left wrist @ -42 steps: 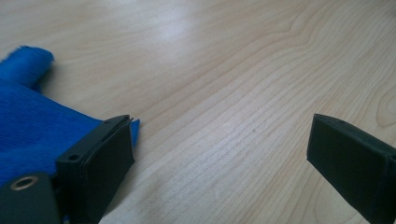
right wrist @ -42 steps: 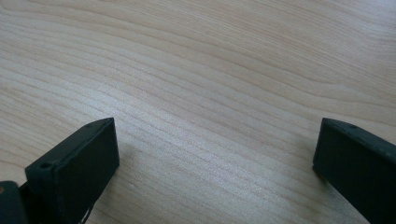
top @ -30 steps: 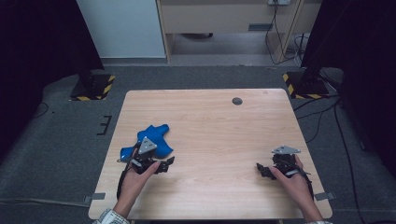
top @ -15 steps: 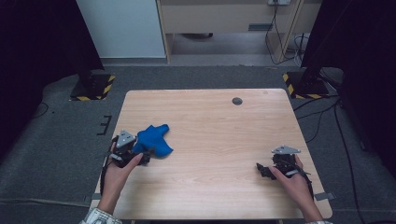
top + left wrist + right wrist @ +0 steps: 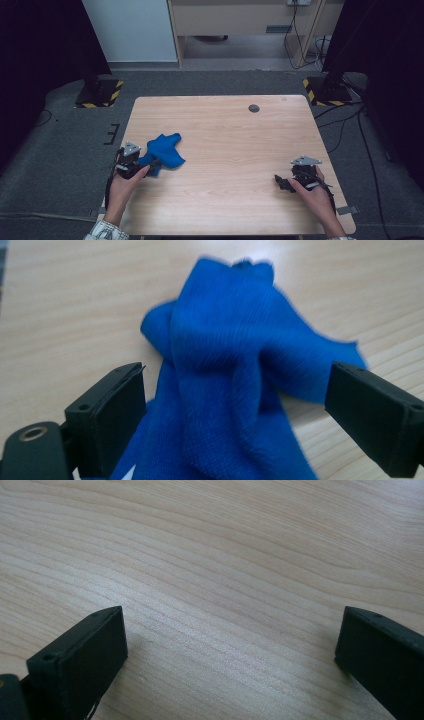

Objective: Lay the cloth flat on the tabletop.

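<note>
L gripper (image 5: 150,165) at table (image 5: 235,200) L edge, jaws spread wide, blue cloth (image 5: 164,152) bunched betw. them, not clamped. In L gripper view cloth (image 5: 235,365) runs up betw. jaws, crumpled, flat on wood. R gripper (image 5: 281,182) near R front corner, jaws apart, nothing betw. them, bare wood (image 5: 225,580) below. Grippers well apart. Dark round grommet (image 5: 254,108) near far edge.

A blue cloth (image 5: 235,385) of soft, finely ribbed knit, matt and slightly fuzzy, lies on a pale wood-grain tabletop (image 5: 235,145) with a smooth, faintly satin finish. At 6 o'clock in each gripper view, the claw jaws look like matt black hard plastic. Beyond the tabletop, the floor (image 5: 65,145) is grey carpet.
</note>
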`<state>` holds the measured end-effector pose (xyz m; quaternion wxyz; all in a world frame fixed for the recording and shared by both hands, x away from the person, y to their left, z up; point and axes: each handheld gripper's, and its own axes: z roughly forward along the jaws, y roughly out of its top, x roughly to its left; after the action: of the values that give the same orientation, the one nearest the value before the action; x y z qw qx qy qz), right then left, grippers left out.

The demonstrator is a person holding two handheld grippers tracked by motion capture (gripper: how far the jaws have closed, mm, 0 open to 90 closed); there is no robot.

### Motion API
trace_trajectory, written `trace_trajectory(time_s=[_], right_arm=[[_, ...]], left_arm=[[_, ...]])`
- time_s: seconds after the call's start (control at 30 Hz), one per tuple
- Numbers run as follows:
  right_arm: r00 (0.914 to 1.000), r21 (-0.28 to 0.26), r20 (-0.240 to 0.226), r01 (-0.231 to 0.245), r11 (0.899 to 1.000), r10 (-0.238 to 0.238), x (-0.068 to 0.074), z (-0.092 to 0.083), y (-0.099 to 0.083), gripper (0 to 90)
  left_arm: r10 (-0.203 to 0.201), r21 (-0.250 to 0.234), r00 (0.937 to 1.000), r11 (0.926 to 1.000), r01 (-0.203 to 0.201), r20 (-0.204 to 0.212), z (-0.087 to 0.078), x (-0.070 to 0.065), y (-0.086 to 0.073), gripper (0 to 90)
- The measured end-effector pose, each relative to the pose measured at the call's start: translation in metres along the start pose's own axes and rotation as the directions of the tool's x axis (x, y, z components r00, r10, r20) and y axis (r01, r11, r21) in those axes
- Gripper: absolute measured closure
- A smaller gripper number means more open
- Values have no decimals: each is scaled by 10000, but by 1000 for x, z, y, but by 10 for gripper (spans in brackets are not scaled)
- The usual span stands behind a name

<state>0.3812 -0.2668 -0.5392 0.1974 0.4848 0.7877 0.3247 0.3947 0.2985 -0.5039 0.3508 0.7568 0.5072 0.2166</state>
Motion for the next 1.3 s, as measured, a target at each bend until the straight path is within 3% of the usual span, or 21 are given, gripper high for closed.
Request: trace_trajectory(time_s=[0.13,0.23,0.5,0.6,0.73,0.8,0.9,1.13,1.3], right_arm=[[10000,8,-5,2,10000,-2,0,0,0,3],[10000,-2,1,14,10000,-14,0,0,0,3],[10000,32,-22,8,10000,-8,0,0,0,3],[10000,34,-23,9,10000,-9,0,0,0,3],[10000,35,-22,8,10000,-8,0,0,0,3],[10000,33,-22,6,10000,-6,0,0,0,3],[10000,35,-22,9,10000,-9,0,0,0,3],[10000,34,-22,9,10000,-8,0,0,0,3],[10000,32,-22,8,10000,-8,1,0,0,3]], left_arm=[[-122,325,9999,9994,120,57,9,4,-6,122],[-400,257,9991,9989,397,135,10,8,-7,221],[-269,753,9994,9968,250,232,18,8,-12,312],[-294,735,9987,9969,263,417,16,9,-11,473],[-180,757,9972,9971,125,719,16,6,-11,611],[-105,709,9968,9975,49,794,16,5,-10,700],[45,567,9970,9984,-89,772,14,4,-8,766],[-73,-295,9961,9995,99,875,1,2,-1,784],[-160,-634,9932,9977,235,1155,-7,-5,6,785]])
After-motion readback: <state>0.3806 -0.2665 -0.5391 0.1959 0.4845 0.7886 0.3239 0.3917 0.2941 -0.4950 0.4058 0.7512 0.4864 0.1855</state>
